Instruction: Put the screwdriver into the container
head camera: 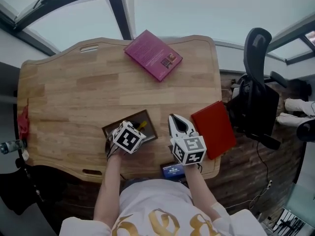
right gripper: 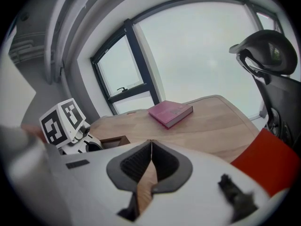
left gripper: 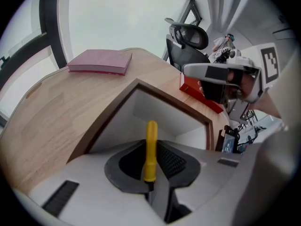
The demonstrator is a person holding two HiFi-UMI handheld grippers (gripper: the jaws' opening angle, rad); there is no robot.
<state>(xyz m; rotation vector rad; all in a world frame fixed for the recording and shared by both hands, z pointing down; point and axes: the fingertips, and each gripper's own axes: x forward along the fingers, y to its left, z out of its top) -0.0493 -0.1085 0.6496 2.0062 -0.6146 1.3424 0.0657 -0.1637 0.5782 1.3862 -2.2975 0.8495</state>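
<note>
- Screwdriver (left gripper: 150,147): 1 slim yellow handle with a dark shank at its base, clamped between the jaws of my left gripper (left gripper: 153,161), handle end pointing down into the container.
- Container (left gripper: 181,105): 1 open rectangular box, brown rim, pale inside.

No legible text, labels or numbers.

Soft, cool daylight from the windows (right gripper: 202,55), faint shadows, fisheye-warped dark-cornered edges in both gripper views
</note>
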